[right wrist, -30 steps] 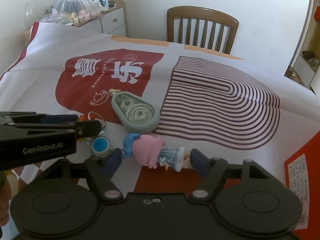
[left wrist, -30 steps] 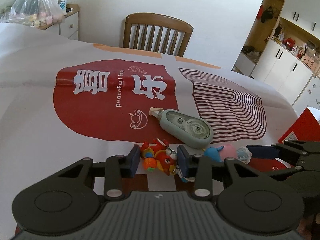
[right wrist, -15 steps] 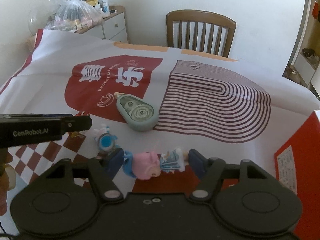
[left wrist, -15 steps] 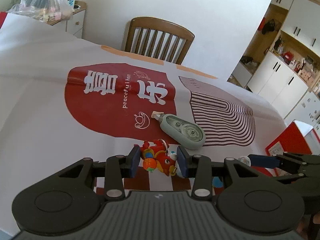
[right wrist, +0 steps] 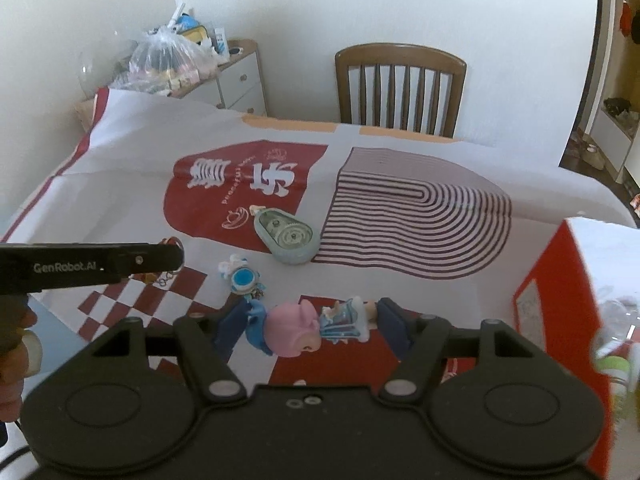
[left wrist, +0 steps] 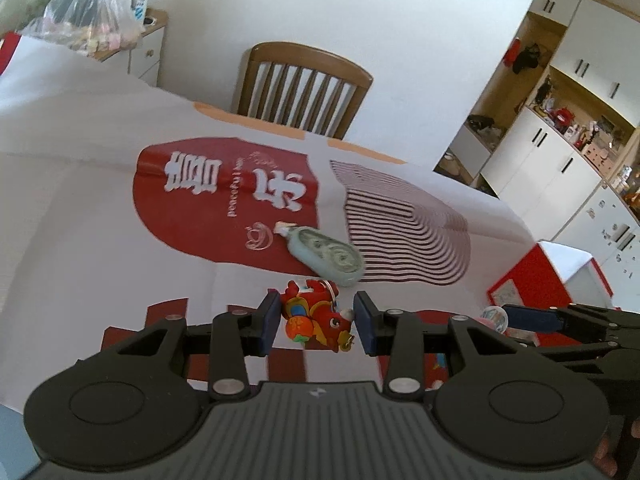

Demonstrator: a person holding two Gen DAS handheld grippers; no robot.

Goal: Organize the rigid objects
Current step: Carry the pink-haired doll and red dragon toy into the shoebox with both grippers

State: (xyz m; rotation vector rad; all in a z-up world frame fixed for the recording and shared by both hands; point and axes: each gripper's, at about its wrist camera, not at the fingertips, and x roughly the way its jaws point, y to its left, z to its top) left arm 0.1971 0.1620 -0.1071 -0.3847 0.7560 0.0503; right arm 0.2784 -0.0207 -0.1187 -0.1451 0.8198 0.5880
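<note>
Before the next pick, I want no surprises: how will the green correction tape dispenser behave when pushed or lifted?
The green correction tape dispenser lies flat on the tablecloth, so it should slide rather than roll. Its hard shell looks stiff and probably light. The rounded, tapering body may slip from a grip.

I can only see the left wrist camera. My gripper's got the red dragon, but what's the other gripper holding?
Observer: The right gripper is shut on a doll with pink hair and a blue dress.
Child: Is she standing up?
Observer: No, she lies sideways, one pad at her head and the other at her feet.
Child: Is there anything on the table I can't see?
Observer: A small round blue charm lies on the tablecloth, just beyond the doll.
</note>
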